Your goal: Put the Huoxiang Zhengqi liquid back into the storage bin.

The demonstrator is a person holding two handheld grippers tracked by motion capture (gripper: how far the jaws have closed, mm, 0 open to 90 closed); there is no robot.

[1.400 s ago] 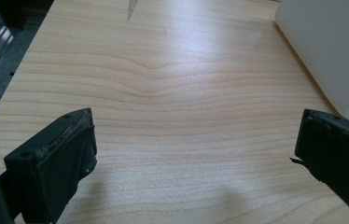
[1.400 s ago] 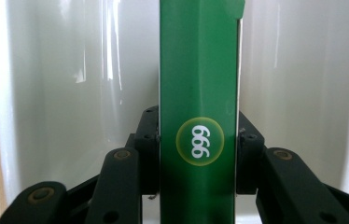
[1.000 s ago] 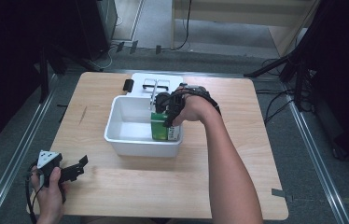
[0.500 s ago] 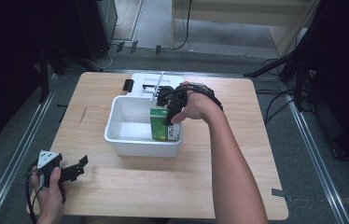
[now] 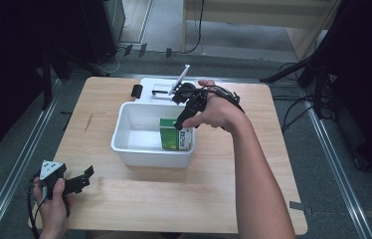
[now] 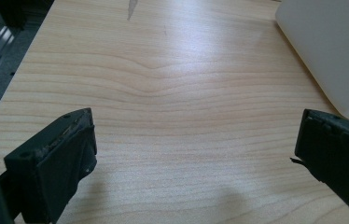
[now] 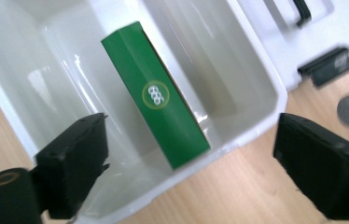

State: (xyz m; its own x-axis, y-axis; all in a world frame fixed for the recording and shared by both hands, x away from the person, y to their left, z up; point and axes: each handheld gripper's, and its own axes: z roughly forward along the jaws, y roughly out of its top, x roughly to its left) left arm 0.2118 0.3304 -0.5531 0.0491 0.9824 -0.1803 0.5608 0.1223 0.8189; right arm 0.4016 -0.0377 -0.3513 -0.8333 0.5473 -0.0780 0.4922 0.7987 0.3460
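Inside white tub point(image 7: 256, 88), green carton point(image 7: 156, 119) — round "666" emblem, fingers apart above

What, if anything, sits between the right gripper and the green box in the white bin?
Nothing visible does. The right gripper, its jaws just opened and spread wide, hangs above the green box, which stands free in the white bin. Open air lies between the jaws and the box; the bin's walls stand off to the sides.
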